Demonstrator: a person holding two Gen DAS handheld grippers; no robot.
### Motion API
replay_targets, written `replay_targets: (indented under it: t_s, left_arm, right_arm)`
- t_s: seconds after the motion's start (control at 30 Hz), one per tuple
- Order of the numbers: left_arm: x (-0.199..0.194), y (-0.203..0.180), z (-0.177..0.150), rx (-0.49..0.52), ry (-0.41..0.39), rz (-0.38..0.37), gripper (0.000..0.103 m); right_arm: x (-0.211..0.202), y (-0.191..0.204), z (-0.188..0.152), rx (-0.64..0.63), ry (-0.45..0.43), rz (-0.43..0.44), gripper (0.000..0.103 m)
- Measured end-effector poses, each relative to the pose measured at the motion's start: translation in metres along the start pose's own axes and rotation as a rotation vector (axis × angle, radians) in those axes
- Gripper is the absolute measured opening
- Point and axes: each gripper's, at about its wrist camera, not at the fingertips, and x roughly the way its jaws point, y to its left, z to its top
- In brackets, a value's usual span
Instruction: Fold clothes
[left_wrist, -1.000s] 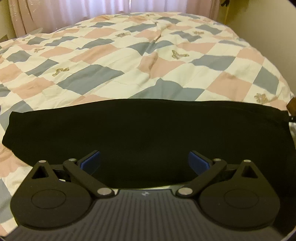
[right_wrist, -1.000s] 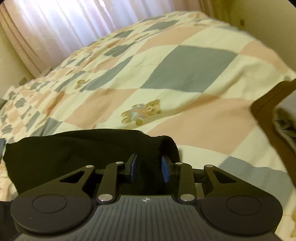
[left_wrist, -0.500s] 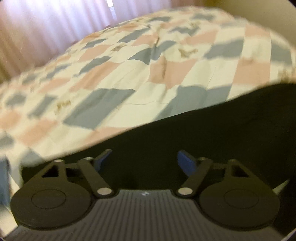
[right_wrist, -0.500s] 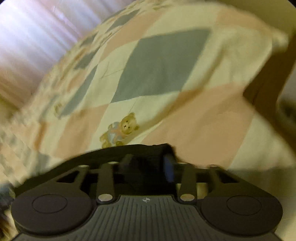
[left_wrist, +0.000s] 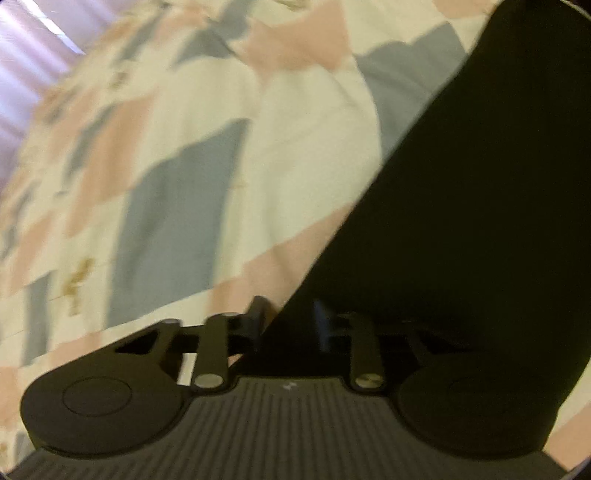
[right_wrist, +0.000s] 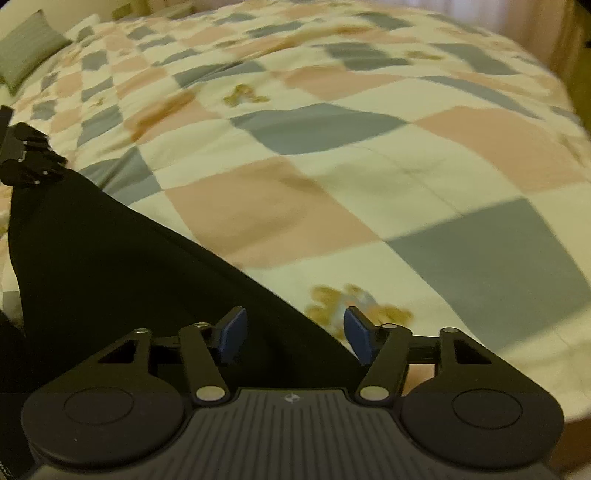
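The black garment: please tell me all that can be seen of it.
The black garment is plain, dark, soft-looking cloth with no visible print or seams. It hangs stretched in a slanting sheet above the checked quilt. The left gripper is shut on one edge. The right gripper is open, the cloth's edge passing between its fingers. Its type cannot be told.

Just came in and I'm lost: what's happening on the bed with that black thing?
A person is folding a black garment on a bed covered by a checked quilt, holding a set of tongs in each hand. The left tongs are closed on an edge of the garment, which stretches taut away from them. The right tongs stand open, with the garment's edge lying between the fingers but not pinched. In the right view, the left tongs show at the cloth's far corner.
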Motion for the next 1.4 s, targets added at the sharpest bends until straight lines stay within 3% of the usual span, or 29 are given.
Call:
replay_targets:
  t_s: [0.1, 0.23, 0.3, 0.33, 0.43, 0.53, 0.63, 0.77, 0.87, 0.93, 1.0, 1.03, 1.07, 1.13, 1.23, 1.27, 1.4]
  left_arm:
    - [0.012, -0.009, 0.003, 0.076, 0.022, -0.033, 0.005]
    - [0.013, -0.039, -0.004, 0.228, 0.022, 0.078, 0.001]
    - [0.008, -0.047, -0.01, 0.229, 0.009, 0.143, 0.0]
    - [0.004, -0.052, -0.013, 0.219, -0.001, 0.178, 0.0]
    - [-0.015, -0.064, -0.022, 0.182, -0.031, 0.27, 0.0]
    - [-0.06, -0.079, -0.034, 0.099, -0.088, 0.383, 0.0]
    - [-0.125, -0.101, -0.052, -0.025, -0.139, 0.466, 0.0]
    - [-0.214, -0.163, -0.086, -0.141, -0.148, 0.511, 0.001]
    - [-0.251, -0.222, -0.11, -0.22, -0.095, 0.495, 0.001]
    - [-0.257, -0.262, -0.122, -0.289, -0.03, 0.448, 0.001]
    - [-0.246, -0.298, -0.134, -0.347, 0.067, 0.392, 0.001]
    - [-0.237, -0.312, -0.142, -0.373, 0.109, 0.362, 0.0]
    - [-0.227, -0.322, -0.149, -0.395, 0.146, 0.327, 0.001]
    - [-0.215, -0.335, -0.156, -0.424, 0.197, 0.255, 0.007]
    - [-0.226, -0.325, -0.157, -0.586, 0.145, 0.206, 0.011]
    - [-0.234, -0.318, -0.156, -0.656, 0.11, 0.194, 0.017]
    - [-0.237, -0.292, -0.152, -0.895, 0.038, 0.165, 0.024]
  right_arm:
    - [0.02, 0.01, 0.021, -0.086, 0.037, 0.054, 0.064]
    - [0.041, 0.019, 0.032, -0.144, 0.089, 0.074, 0.063]
    - [0.048, 0.025, 0.029, -0.165, 0.121, 0.076, 0.028]
    - [0.051, 0.028, 0.027, -0.176, 0.137, 0.078, 0.003]
    - [0.036, 0.044, 0.016, -0.254, 0.084, 0.046, 0.002]
    - [-0.01, 0.061, -0.001, -0.278, -0.073, -0.019, 0.001]
    - [-0.071, 0.093, -0.039, -0.34, -0.221, -0.071, 0.001]
    - [-0.136, 0.135, -0.109, -0.374, -0.312, -0.114, 0.001]
    - [-0.164, 0.163, -0.168, -0.359, -0.285, -0.129, 0.001]
    - [-0.165, 0.178, -0.208, -0.322, -0.218, -0.123, 0.001]
    - [-0.149, 0.188, -0.243, -0.273, -0.117, -0.11, 0.003]
    - [-0.137, 0.19, -0.256, -0.227, -0.041, -0.105, 0.012]
    - [-0.124, 0.192, -0.27, -0.181, 0.034, -0.1, 0.012]
    - [-0.119, 0.191, -0.284, -0.066, 0.058, -0.085, 0.015]
    - [-0.118, 0.173, -0.297, 0.142, 0.019, -0.064, 0.027]
    - [-0.119, 0.165, -0.3, 0.216, -0.007, -0.057, 0.03]
    - [-0.124, 0.131, -0.312, 0.516, -0.111, -0.03, 0.034]
